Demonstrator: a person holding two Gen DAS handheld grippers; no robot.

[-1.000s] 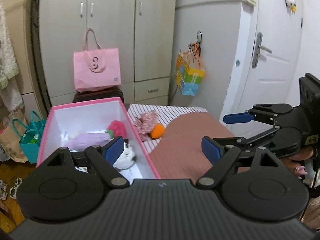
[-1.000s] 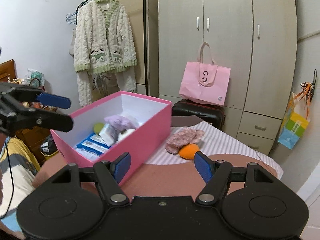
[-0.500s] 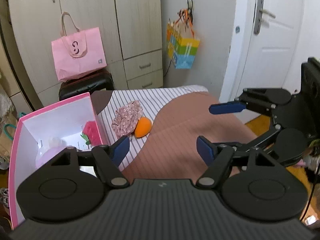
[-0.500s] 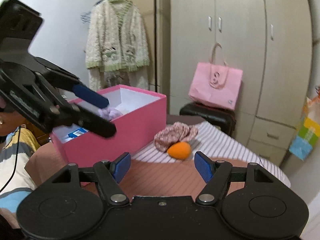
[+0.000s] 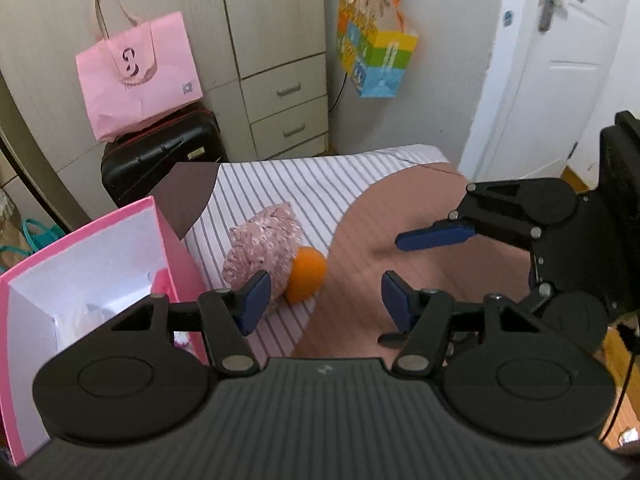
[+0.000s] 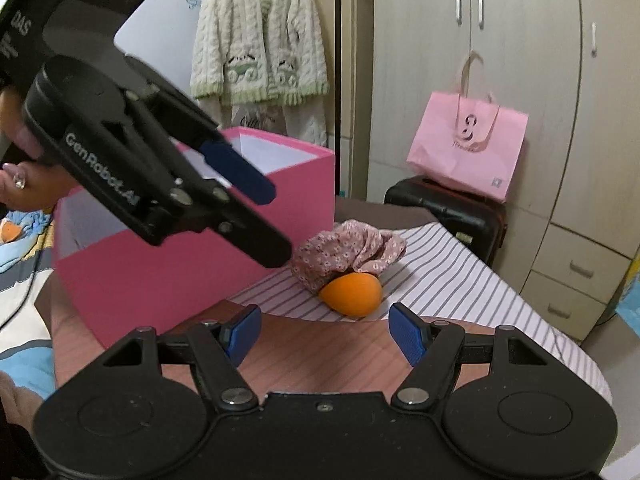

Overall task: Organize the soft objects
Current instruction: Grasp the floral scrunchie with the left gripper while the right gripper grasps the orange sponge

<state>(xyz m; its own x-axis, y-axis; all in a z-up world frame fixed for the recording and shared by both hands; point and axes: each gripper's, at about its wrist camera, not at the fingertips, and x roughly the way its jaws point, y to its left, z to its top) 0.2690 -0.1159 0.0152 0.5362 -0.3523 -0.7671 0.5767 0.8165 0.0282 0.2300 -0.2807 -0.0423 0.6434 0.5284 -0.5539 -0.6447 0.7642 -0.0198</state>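
Observation:
An orange soft egg-shaped sponge (image 5: pixel 306 274) lies on the striped bed cover against a pink floral fabric bundle (image 5: pixel 262 246); both show in the right wrist view, sponge (image 6: pixel 352 289) and bundle (image 6: pixel 346 247). A pink open box (image 5: pixel 92 264) holding soft items stands to their left, also in the right wrist view (image 6: pixel 192 264). My left gripper (image 5: pixel 322 300) is open and empty, just above and short of the sponge; it also shows from the right wrist (image 6: pixel 260 220). My right gripper (image 6: pixel 325 330) is open and empty, close in front of the sponge; it also shows in the left wrist view (image 5: pixel 420 272).
A black suitcase (image 5: pixel 160 152) with a pink tote bag (image 5: pixel 138 80) stands past the bed's far end by the wardrobe. A colourful bag (image 5: pixel 374 58) hangs on the wall beside a white door (image 5: pixel 560 80). A knitted cardigan (image 6: pixel 258 44) hangs behind the box.
My left gripper has swung from over the pink box rightward and down toward the sponge and fabric. My right gripper has moved closer to the sponge. Both stayed open.

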